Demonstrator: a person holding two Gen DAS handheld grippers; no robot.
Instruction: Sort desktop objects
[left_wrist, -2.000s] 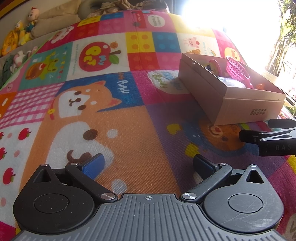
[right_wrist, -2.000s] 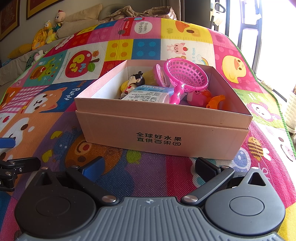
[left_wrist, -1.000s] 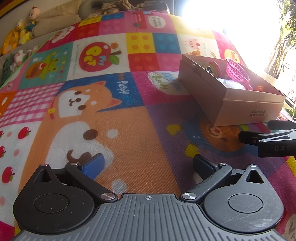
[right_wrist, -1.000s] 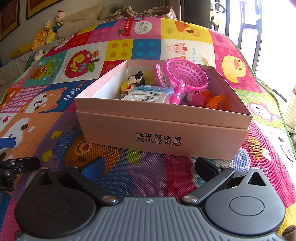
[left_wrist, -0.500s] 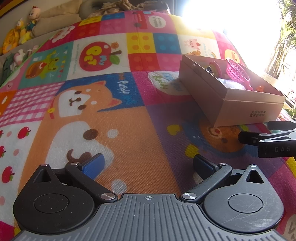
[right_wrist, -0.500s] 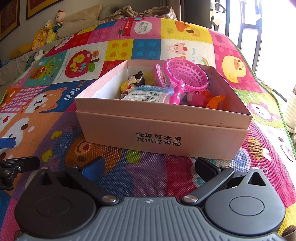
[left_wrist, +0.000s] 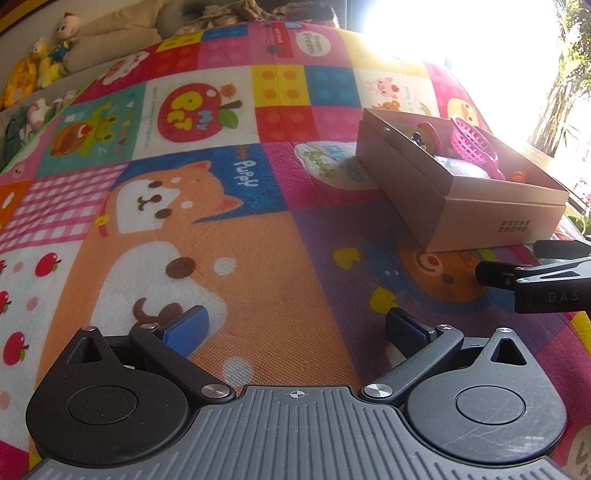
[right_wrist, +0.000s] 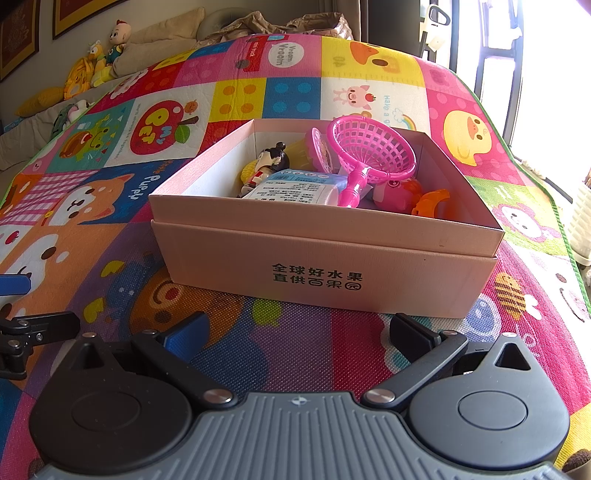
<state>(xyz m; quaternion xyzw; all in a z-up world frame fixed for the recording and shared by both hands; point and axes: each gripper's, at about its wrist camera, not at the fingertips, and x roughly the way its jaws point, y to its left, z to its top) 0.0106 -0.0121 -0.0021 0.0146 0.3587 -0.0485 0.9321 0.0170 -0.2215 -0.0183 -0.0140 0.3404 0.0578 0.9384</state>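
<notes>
A pink cardboard box (right_wrist: 317, 254) stands on the colourful play mat (right_wrist: 110, 236). Inside it lie a pink toy net (right_wrist: 369, 155), a small doll figure (right_wrist: 269, 166), a white printed packet (right_wrist: 295, 190), a pink toy (right_wrist: 399, 192) and an orange piece (right_wrist: 432, 201). My right gripper (right_wrist: 297, 332) is open and empty, low over the mat just in front of the box. My left gripper (left_wrist: 295, 325) is open and empty over the orange dog picture, left of the box (left_wrist: 443, 192). The right gripper's fingers (left_wrist: 498, 275) show at the right edge of the left wrist view.
Plush toys (right_wrist: 99, 62) and cushions (right_wrist: 162, 35) lie beyond the mat's far left edge. A bright window (left_wrist: 461, 33) is at the far right. The left gripper's fingers (right_wrist: 40, 325) show at the left edge of the right wrist view.
</notes>
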